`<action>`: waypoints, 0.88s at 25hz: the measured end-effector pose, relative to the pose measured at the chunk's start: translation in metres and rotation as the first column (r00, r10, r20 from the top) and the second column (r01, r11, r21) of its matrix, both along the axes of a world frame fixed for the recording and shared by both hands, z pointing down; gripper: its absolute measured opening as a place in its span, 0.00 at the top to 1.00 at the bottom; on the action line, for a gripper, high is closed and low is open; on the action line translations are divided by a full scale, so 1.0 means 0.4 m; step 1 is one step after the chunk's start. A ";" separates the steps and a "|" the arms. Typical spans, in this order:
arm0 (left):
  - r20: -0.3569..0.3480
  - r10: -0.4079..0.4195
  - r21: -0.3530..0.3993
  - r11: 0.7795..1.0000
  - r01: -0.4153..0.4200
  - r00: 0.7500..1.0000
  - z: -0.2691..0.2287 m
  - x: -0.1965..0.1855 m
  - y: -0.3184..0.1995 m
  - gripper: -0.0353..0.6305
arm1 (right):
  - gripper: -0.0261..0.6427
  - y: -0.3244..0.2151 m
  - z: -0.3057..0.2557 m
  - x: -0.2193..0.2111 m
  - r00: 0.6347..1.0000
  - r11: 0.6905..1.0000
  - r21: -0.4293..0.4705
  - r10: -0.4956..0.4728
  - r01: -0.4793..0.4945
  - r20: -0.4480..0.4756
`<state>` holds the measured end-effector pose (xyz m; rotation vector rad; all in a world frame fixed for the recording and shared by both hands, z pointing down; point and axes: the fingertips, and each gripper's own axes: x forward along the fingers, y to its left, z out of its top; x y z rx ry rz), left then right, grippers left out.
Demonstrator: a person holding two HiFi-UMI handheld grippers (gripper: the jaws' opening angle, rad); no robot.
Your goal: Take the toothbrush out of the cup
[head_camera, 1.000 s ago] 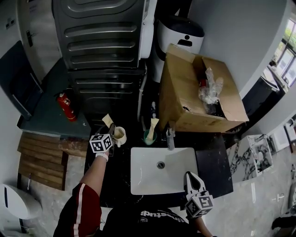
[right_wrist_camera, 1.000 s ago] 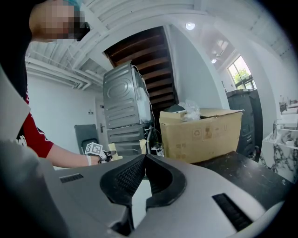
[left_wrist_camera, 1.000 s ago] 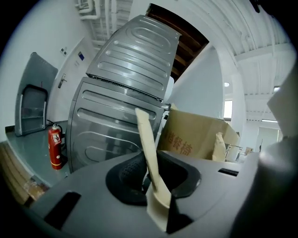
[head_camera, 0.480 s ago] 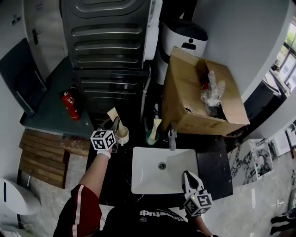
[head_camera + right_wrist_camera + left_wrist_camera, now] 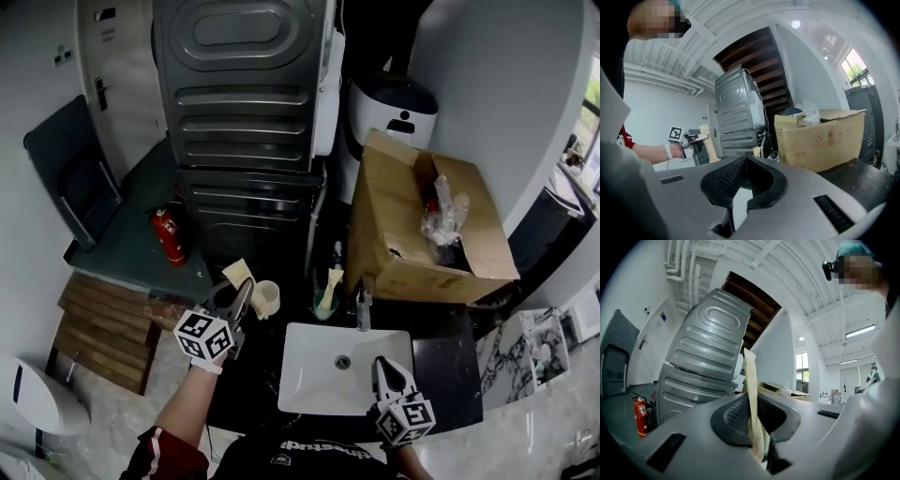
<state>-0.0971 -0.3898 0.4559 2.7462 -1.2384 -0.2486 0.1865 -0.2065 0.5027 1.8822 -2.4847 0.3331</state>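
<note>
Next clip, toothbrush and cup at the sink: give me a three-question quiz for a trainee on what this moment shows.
1. True or false: the right tongs grip the toothbrush.
2. Pick one: in the head view, the right tongs show over A the sink, B the cardboard box, C the fire extinguisher.
3. Short answer: in the head view, on which side of the left tongs does the cream cup stand?

Key: 1 false: the left tongs, whose jaws have just been closing, pinch it; the right tongs are shut and empty. 2 A. 3 right.
</note>
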 end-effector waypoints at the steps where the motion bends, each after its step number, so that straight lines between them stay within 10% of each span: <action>1: -0.005 -0.002 -0.004 1.000 0.002 1.000 0.002 -0.009 0.030 0.89 | 0.91 -0.004 0.000 -0.005 1.000 1.000 0.002 -0.009 0.009 0.003; 22: -0.023 -0.045 -0.067 0.997 0.044 0.999 0.145 -0.014 0.289 0.89 | 0.90 -0.057 0.028 -0.088 0.992 0.993 0.013 -0.119 0.120 -0.028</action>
